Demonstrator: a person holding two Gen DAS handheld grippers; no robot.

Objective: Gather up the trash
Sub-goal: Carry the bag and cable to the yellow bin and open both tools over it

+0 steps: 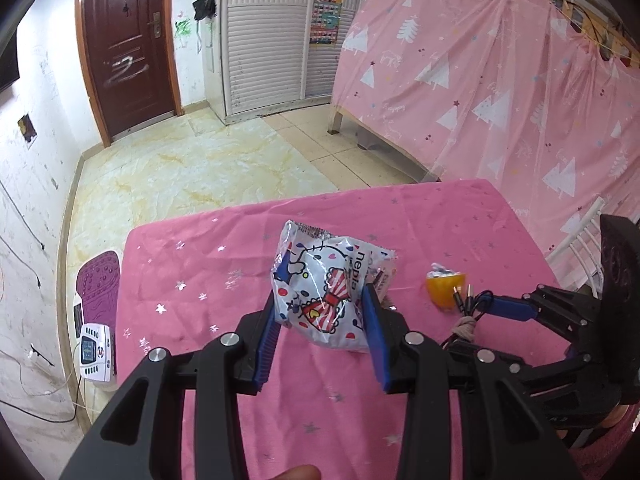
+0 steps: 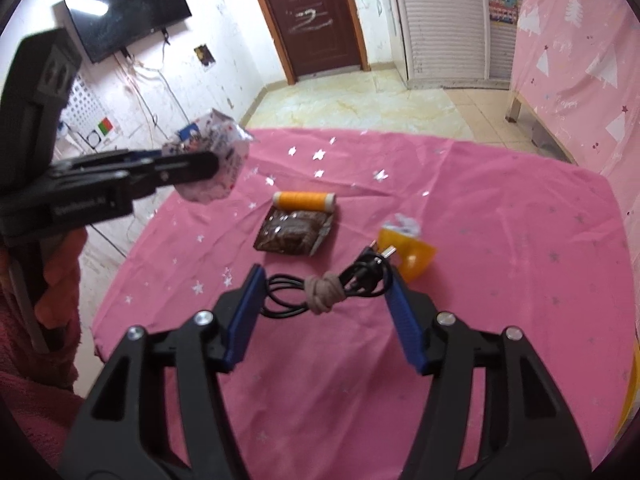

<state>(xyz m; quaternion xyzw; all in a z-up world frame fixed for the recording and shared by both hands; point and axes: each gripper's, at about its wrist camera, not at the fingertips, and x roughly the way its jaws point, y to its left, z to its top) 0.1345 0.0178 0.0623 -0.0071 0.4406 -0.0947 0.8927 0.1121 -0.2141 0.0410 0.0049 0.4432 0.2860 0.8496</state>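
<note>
Above the pink table [image 1: 248, 248] my left tongs [image 1: 320, 312] pinched the tissue pack [image 1: 324, 280], lifted clear for binning. My right tongs [image 2: 324, 284] stood half open around the knotted cable [image 2: 324, 290], whether gripping I couldn't tell.

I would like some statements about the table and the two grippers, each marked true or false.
1. The left gripper holds a printed plastic wrapper. True.
2. The black cable is tied with a knotted cord. True.
3. The spool of orange thread lies on the floor. False: it lies on the pink tablecloth, next to the brown packet.
4. The right gripper holds the orange cup. False: its jaws grip nothing; the cup lies on the cloth beyond them.
5. The door is open. False: it is shut.
</note>
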